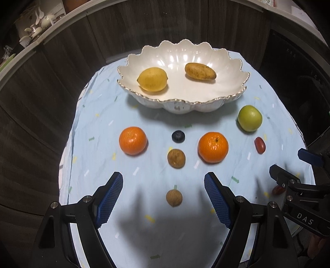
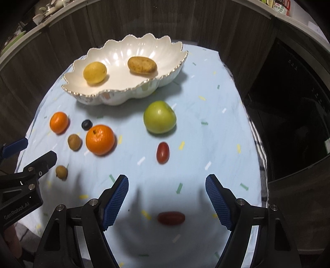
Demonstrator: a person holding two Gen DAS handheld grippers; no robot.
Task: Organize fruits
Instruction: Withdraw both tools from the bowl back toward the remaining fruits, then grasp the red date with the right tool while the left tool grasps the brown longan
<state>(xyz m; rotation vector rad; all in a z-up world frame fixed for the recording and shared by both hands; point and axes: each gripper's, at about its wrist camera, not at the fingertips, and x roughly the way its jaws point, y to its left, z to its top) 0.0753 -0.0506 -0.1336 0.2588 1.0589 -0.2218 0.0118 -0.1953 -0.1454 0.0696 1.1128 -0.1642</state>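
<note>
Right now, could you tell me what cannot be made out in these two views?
- Near red tomato, left wrist view: mostly hidden behind the right tool.
- Shelf items, left wrist view: too small and distorted to identify.
- Jar labels, right wrist view: cut off by the top edge, unreadable.
- Dark space right of the table: too dim to read.

Counted: one bowl [image 1: 237,68], one lemon [image 1: 152,79], one potato [image 1: 200,71], two oranges [image 1: 132,140], one green apple [image 1: 250,118], one blueberry [image 1: 178,136], two walnuts [image 1: 176,158], two red tomatoes [image 2: 162,152].
</note>
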